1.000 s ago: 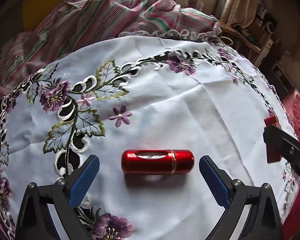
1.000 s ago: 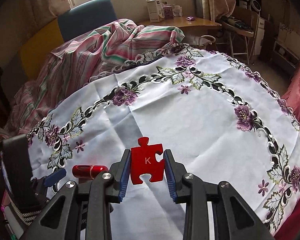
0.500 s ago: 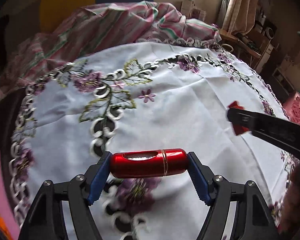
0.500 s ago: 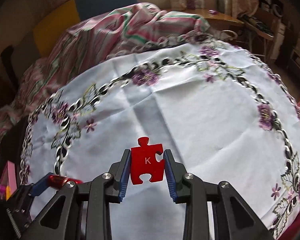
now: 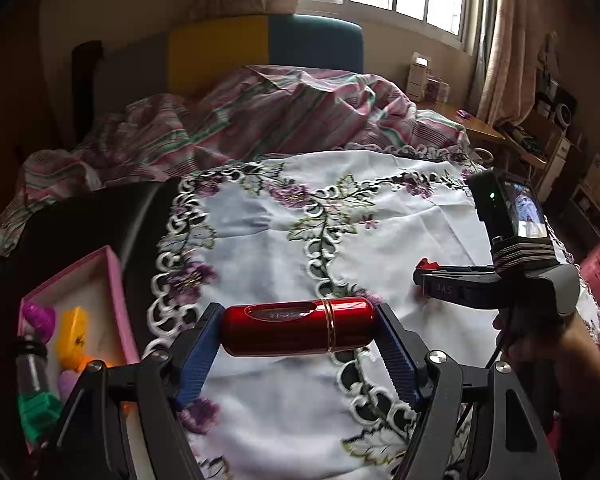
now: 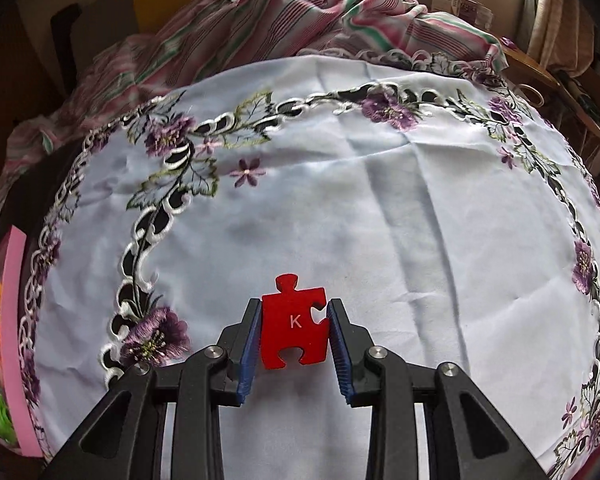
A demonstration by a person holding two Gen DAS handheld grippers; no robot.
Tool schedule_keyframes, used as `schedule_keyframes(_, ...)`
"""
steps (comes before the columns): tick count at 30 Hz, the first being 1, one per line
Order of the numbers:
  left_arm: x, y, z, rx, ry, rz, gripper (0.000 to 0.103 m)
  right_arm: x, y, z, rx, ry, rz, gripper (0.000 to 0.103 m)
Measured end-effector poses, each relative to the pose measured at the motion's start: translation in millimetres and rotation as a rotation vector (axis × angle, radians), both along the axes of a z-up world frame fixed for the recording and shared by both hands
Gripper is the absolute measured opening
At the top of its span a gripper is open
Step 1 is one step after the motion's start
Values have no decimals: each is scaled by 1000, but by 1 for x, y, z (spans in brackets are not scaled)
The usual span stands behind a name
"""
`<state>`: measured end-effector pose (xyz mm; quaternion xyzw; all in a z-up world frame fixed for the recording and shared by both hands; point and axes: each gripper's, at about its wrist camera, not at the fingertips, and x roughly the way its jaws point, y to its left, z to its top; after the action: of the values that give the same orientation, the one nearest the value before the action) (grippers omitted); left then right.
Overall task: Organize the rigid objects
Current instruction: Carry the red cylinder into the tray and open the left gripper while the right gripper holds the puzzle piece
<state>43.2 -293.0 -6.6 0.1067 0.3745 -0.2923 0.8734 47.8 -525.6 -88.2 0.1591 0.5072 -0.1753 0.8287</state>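
Now the glossy red tube [image 5: 298, 326] with its gold band sits crosswise, clamped in the left gripper [image 5: 298, 344], lifted off the embroidered cloth [image 5: 400, 232] where it lay a second ago. Right gripper [image 6: 294, 340] pinches the red K puzzle piece [image 6: 294, 322].

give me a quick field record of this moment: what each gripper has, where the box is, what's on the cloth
left gripper: shut on red cylinder, held crosswise, lifted off the cloth
right gripper: shut on red puzzle piece marked K
pink box: left of the cloth, colourful small items inside
embroidered tablecloth: nothing lying on it in either view
striped fabric: bunched behind the cloth
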Motion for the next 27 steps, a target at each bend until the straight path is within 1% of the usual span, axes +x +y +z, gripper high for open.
schedule_keyframes(2, -2, 14, 1, -1, 1, 21, 75, 1, 1, -6, -8, 25, 4, 32)
schedule_keyframes(11, -9, 57, 4, -5, -16, 90, 75, 0, 5, -8, -41, 21, 8, 32)
schedule_keyframes(18, -8, 77, 4, -10, -14, 122, 75, 0, 7, -9, -62, 21, 14, 32)
schedule_keyframes(27, -5, 96, -3, -16, 15, 148, 75, 0, 8, -9, -79, 21, 23, 32)
